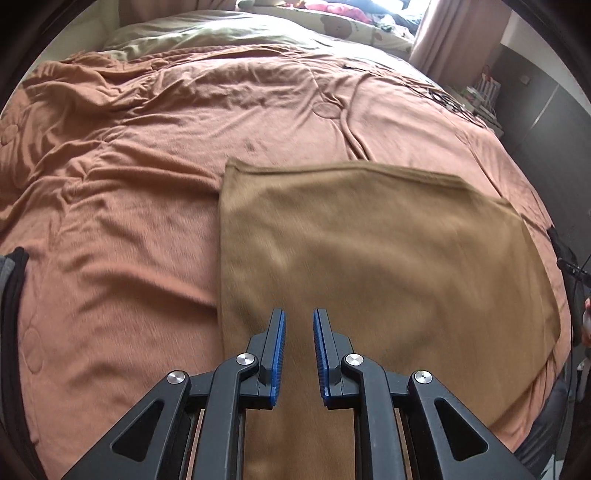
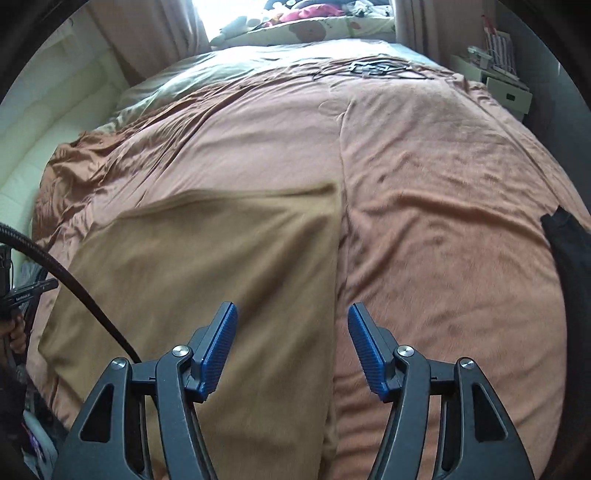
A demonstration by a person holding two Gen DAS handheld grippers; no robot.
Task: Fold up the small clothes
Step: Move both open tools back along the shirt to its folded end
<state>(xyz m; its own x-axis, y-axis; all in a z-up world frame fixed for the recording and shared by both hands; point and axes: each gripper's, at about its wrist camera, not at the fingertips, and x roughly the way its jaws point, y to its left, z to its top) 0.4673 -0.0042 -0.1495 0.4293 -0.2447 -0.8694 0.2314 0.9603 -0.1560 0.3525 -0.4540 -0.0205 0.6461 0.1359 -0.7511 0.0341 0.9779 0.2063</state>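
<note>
A tan garment (image 1: 369, 258) lies spread flat as a rough rectangle on the orange-brown bed cover (image 1: 129, 184). My left gripper (image 1: 298, 321) hovers over the garment's near left part, open with a narrow gap and nothing between its blue pads. In the right wrist view the same tan garment (image 2: 207, 266) fills the left half, its right edge running down the middle. My right gripper (image 2: 291, 314) stands wide open above that right edge, one finger over the garment and the other over the bed cover (image 2: 443, 221). Neither gripper holds cloth.
A dark garment (image 1: 13, 295) lies at the bed's left edge and a black one (image 2: 569, 251) at its right edge. Black cables (image 2: 373, 68) rest at the far end near a pale green quilt (image 1: 221, 33). A white bedside box (image 2: 506, 92) stands far right. A black hose (image 2: 74, 280) crosses the left side.
</note>
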